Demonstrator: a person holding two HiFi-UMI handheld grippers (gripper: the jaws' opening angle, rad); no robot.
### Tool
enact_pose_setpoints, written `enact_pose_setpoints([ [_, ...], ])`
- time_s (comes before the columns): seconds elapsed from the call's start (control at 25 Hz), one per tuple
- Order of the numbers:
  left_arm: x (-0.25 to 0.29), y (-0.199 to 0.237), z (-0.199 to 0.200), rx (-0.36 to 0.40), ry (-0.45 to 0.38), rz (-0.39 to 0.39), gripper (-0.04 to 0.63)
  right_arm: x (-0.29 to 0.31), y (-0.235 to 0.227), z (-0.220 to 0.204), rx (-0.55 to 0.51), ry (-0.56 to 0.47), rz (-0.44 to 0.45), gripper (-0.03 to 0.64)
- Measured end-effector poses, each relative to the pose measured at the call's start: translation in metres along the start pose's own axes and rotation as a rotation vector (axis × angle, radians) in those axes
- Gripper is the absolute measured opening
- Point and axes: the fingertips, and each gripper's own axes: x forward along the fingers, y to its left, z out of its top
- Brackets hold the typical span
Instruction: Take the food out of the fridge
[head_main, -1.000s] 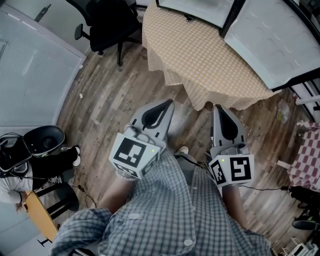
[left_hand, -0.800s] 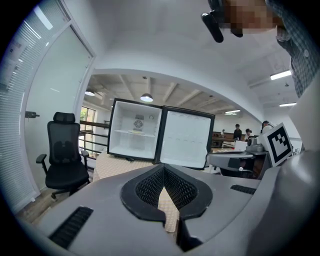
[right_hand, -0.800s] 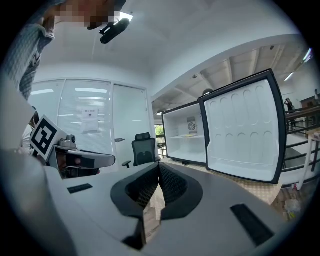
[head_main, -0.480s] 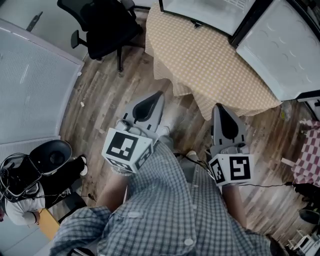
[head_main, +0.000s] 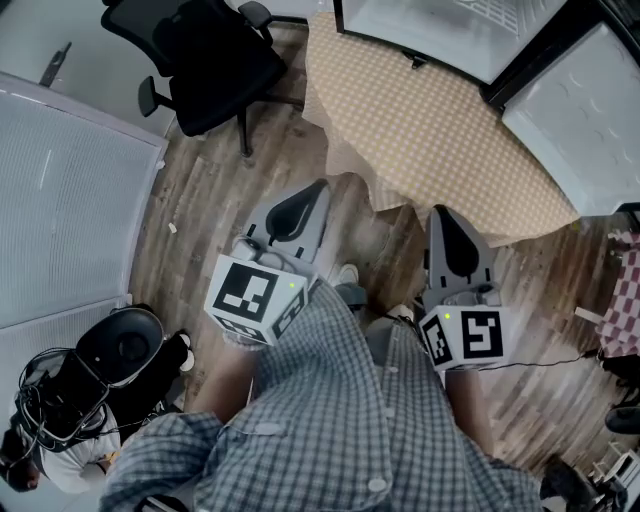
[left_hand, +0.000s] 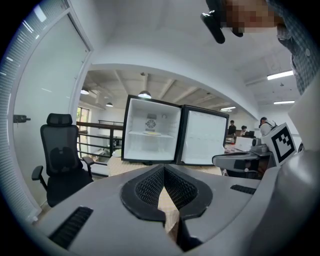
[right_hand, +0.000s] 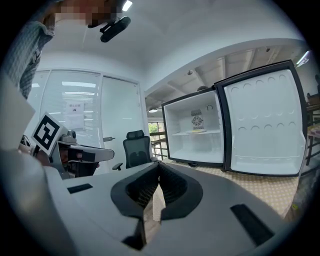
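Note:
A small fridge (left_hand: 151, 137) stands on a table with its door (left_hand: 204, 137) swung open to the right. A flat yellowish food item (left_hand: 151, 133) lies on its upper shelf, also seen as the food (right_hand: 198, 131) in the right gripper view. My left gripper (head_main: 318, 186) and right gripper (head_main: 437, 211) are held side by side in front of my body, short of the table and pointing at the fridge. The left gripper (left_hand: 163, 168) is shut and empty. The right gripper (right_hand: 159, 164) has its tips together, with nothing in it.
The table (head_main: 430, 130) wears a checkered cloth that hangs over its near edge. A black office chair (head_main: 210, 60) stands left of it on the wooden floor. A glass partition (head_main: 60, 200) runs along the left. Black gear and cables (head_main: 70, 390) lie at the lower left.
Chair, floor and table have shifted in the head view as I walked towards the table. Both grippers stay shut and empty in front of me; the left one sits slightly further left.

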Motion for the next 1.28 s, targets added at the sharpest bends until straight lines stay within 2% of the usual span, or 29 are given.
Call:
enact_pose_setpoints([
  [0.24,0.007,0.02,0.001,0.002,-0.011,-0.061,0.006,0.016,0.013,-0.003,-0.018,0.021,-0.055,0.009],
  [0.6,0.04,0.007,0.003,0.011,-0.019,-0.15,0.006,0.03,-0.004,0.0,-0.03,0.041,-0.099,0.009],
  [0.84,0.071,0.006,0.014,0.005,-0.02,-0.146,0.006,0.054,-0.025,0.009,-0.049,0.035,-0.072,0.009],
  [1.16,0.131,-0.007,0.05,0.044,-0.041,-0.133,0.006,0.084,-0.079,0.036,-0.062,0.013,-0.046,0.009],
  [1.28,0.148,-0.013,0.065,0.031,-0.064,-0.124,0.006,0.093,-0.098,0.048,-0.065,0.002,-0.035,0.009],
])
